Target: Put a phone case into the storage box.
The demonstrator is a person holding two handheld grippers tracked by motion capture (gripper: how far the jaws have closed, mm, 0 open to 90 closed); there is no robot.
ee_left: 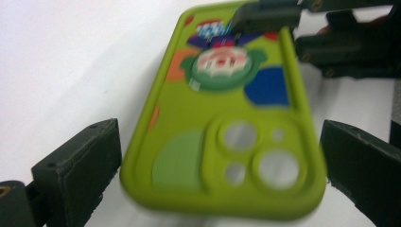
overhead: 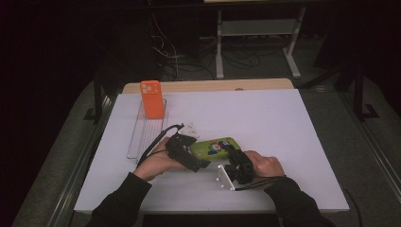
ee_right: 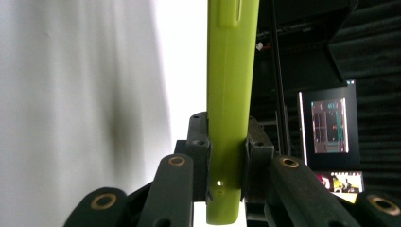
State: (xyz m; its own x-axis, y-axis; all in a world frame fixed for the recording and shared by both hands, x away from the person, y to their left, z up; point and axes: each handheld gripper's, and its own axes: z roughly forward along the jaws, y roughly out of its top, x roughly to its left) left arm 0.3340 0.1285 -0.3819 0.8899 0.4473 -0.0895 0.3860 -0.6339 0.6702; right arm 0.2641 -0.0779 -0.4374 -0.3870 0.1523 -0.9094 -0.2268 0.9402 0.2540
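While pinching case (ee_right: 230, 94), right tongs (ee_right: 228, 156) level.

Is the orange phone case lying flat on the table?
No, the orange phone case stands upright in the wire rack at the table's left side.

White table (overhead: 283, 142): wire rack (overhead: 142, 137) at left, small white object (overhead: 191, 128) near centre.

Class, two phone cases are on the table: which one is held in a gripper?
The green phone case, clamped in the right gripper; the orange phone case stands untouched on the wire rack.
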